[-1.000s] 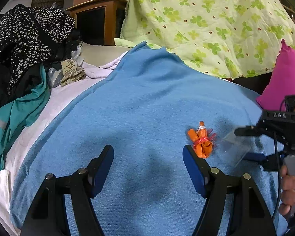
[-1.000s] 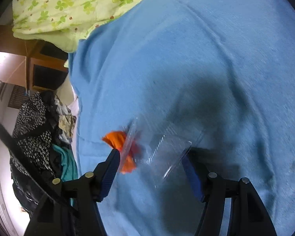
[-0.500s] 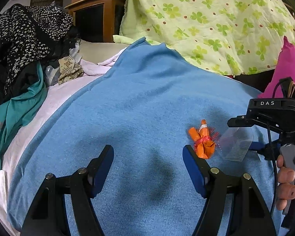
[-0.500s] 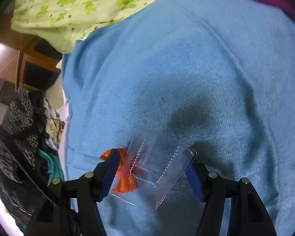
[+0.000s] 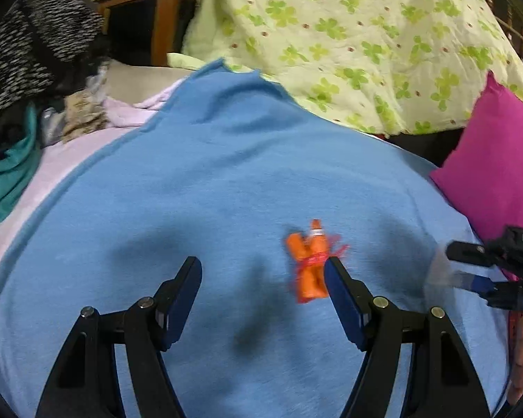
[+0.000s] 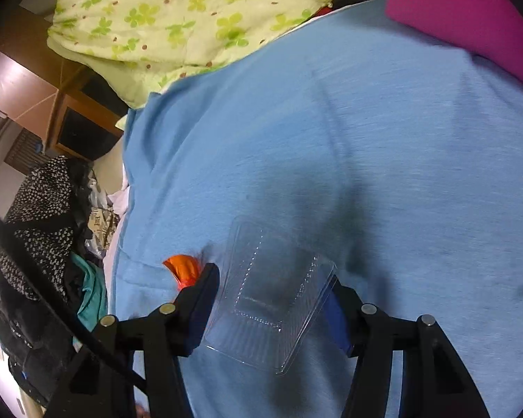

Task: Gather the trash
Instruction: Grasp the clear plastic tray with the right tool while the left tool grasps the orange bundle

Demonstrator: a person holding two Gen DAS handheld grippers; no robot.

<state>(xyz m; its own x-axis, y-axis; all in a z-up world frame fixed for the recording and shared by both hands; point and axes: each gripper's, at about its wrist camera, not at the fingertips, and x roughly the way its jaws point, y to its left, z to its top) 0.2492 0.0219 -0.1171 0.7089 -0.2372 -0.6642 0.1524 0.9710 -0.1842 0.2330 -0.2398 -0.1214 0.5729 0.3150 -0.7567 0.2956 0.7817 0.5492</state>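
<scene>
1. Far left, a heap of clothes (image 5: 35, 80) and a wooden cabinet (image 5: 136, 17), untouched and well apart from the work.

2. Centre, spread across the bed: a blue blanket (image 5: 209, 181), with a green clover-print quilt (image 5: 348, 35) behind it.

3. Left claw (image 5: 263, 289): jaws wide apart and empty, unchanged over the last second. Now closer to the orange wrapper (image 5: 308, 264) than a second ago, with the wrapper just beside the inner face of its right finger (image 5: 341, 299); contact cannot be told through the blur.

4. Orange wrapper: crumpled, tied with a red strand, lying flat on the blanket and not yet picked up.

5. Right claw (image 6: 272, 299): jaws have just been closing on a clear plastic tray (image 6: 268, 299), now sitting between both fingers, edges at or against the pads. Judged a light pinch across its width. Seen from the left camera at the far right edge, lifted off the blanket, which a second ago lay under it.

6. Far right: a magenta pillow (image 5: 488, 167), clear of both claws.

7. Meaning for the job: one piece of trash apparently secured and rising, the second lined up for the free claw. No bin or bag in view, so the drop-off place cannot be told.

8. Risk, as a judgement: thin tray likely to flex or slip under a loose pinch.
</scene>
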